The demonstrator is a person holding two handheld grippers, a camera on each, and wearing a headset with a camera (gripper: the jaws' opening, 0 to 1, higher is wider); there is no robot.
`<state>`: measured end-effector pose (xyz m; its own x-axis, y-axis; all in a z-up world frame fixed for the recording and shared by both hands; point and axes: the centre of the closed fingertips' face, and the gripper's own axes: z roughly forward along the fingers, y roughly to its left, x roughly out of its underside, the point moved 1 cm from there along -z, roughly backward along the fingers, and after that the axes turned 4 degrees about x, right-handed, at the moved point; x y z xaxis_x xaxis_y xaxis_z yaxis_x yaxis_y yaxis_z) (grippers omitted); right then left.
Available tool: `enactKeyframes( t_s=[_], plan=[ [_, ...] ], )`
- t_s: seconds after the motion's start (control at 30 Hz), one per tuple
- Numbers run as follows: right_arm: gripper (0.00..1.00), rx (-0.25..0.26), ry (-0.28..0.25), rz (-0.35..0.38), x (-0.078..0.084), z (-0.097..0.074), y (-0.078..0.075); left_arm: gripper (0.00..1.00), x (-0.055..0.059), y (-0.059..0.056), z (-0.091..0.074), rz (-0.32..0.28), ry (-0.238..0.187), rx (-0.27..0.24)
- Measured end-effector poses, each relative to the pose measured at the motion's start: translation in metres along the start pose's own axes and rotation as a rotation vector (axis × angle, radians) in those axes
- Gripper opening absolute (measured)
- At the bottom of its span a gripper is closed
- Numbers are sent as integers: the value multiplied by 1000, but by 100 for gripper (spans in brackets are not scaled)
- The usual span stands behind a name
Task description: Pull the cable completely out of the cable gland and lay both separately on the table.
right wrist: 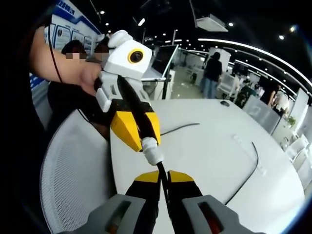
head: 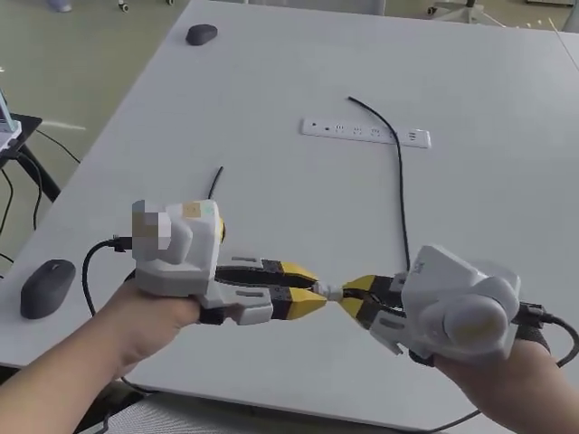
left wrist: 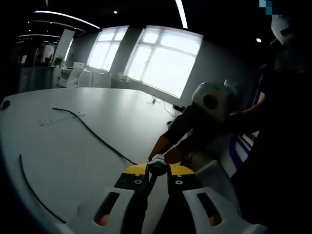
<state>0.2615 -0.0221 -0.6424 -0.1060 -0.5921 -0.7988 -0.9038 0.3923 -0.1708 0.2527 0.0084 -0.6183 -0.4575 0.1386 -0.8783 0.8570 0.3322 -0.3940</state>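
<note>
White plastic, the gland is hanging in the air over the near edge of the table, between the yellow tips of both grippers. The left gripper is clamping it, jaws closed on its body. The right gripper is pinching the black cable just behind the gland, and the cable is running into it, not yet pulled out. A power strip is lying farther back.

The cable gland is white, the cable black, the fingers yellow and black, the table white.
</note>
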Motion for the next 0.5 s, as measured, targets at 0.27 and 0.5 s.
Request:
enactKeyframes(
  t_s=[0.27, 0.5],
  plan=[
    [0, 37, 13, 81, 14, -1, -11, 14, 0, 3, -3, 10, -4, -18],
    [0, 74, 31, 148, 26, 1, -17, 14, 2, 4, -5, 14, -1, -28]
  ],
)
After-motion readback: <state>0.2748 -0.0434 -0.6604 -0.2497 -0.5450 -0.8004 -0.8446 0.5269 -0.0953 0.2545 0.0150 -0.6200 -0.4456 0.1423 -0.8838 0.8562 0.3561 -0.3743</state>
